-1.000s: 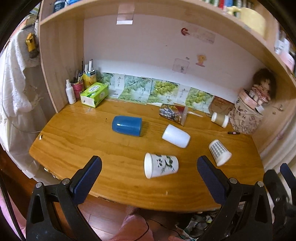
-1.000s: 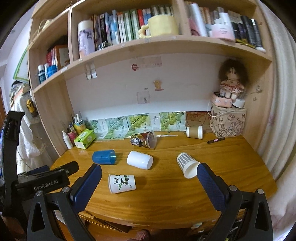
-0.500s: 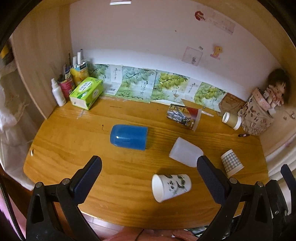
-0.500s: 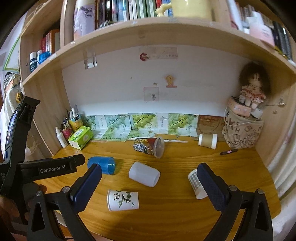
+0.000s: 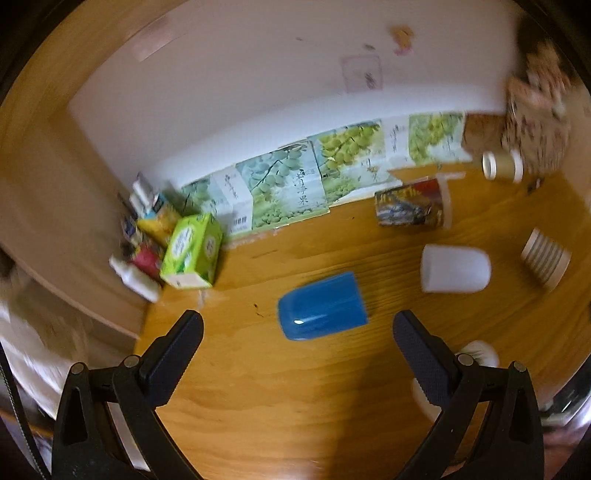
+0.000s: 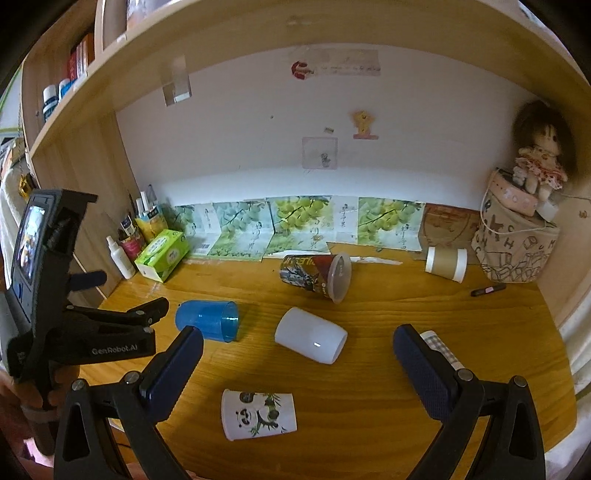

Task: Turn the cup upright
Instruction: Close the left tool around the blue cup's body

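Note:
Several cups lie on their sides on the wooden desk (image 6: pixel 369 387). A blue plastic cup (image 5: pixel 322 311) lies just ahead of my open, empty left gripper (image 5: pixel 297 334); it also shows in the right wrist view (image 6: pixel 207 319). A white cup (image 5: pixel 456 268) (image 6: pixel 311 334), a panda cup (image 6: pixel 258 414), a checked cup (image 5: pixel 546 257) (image 6: pixel 441 349), a printed cup with a lid (image 6: pixel 316 276) and a brown paper cup (image 6: pixel 445 263) lie around. My right gripper (image 6: pixel 297 354) is open and empty above the desk's front. The left gripper's body (image 6: pixel 92 332) shows at the left.
A green tissue box (image 6: pixel 160 254) and bottles (image 6: pixel 129 240) stand at the back left. A fabric bag with a doll (image 6: pixel 517 236) stands at the back right. A pen (image 6: pixel 487 290) lies near it. A shelf (image 6: pixel 258 33) runs overhead.
My left gripper has moved forward and left, closing in on the blue cup; its view is blurred. My right gripper has also moved forward over the desk. No cup has moved.

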Demonstrator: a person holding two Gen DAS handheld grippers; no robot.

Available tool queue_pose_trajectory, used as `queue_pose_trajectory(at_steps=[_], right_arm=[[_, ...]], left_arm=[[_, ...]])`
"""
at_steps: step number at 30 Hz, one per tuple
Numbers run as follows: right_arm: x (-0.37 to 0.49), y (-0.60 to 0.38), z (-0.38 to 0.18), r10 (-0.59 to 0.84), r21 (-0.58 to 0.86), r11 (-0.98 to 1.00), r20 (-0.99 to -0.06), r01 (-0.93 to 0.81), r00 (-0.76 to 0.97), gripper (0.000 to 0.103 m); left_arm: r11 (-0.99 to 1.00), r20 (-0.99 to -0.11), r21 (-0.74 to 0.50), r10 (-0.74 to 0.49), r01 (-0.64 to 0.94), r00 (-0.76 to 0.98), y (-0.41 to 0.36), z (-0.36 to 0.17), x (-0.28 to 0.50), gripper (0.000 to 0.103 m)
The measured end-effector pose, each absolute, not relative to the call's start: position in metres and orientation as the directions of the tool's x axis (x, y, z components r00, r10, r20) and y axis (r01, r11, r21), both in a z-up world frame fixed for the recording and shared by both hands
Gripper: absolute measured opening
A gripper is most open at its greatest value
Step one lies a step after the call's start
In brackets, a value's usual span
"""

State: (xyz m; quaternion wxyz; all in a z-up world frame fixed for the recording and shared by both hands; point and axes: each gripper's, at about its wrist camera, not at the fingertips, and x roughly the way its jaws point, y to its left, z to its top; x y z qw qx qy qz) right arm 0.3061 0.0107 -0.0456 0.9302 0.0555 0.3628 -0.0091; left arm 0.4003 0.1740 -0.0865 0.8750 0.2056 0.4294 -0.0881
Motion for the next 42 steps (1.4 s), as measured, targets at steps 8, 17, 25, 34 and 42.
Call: queue_pose_trajectory(at_steps=[8, 17, 25, 34, 42], right_arm=[[0.324, 0.013, -0.057, 0.037, 0.12, 0.99, -0.719, 0.071, 0.694, 0.103], [0.326, 0.001, -0.066, 0.021, 0.165, 0.975, -0.741, 0.151, 0.671, 0.103], [0.323, -0.008, -0.073, -0.02, 0.19, 0.952, -0.745, 0.241, 0.667, 0.103], [0.326, -0.017, -0.085, 0.007, 0.248, 0.924, -0.774, 0.293, 0.633, 0.103], [0.34, -0.02, -0.109, 0.132, 0.349, 0.891, -0.811, 0.29, 0.57, 0.103]], left_arm=[[0.74, -0.789, 0.446, 0.059, 0.503, 0.612, 0.166, -0.115, 0.418, 0.102], [0.503, -0.804, 0.529, 0.04, 0.683, 0.594, 0.148, -0.153, 0.428, 0.102], [0.349, -0.836, 0.531, 0.068, 0.772, 0.544, 0.131, -0.2, 0.443, 0.102], [0.247, -0.867, 0.497, 0.089, 0.832, 0.491, 0.126, -0.234, 0.46, 0.102], [0.214, -0.893, 0.45, 0.093, 0.867, 0.44, 0.126, -0.25, 0.472, 0.102]])
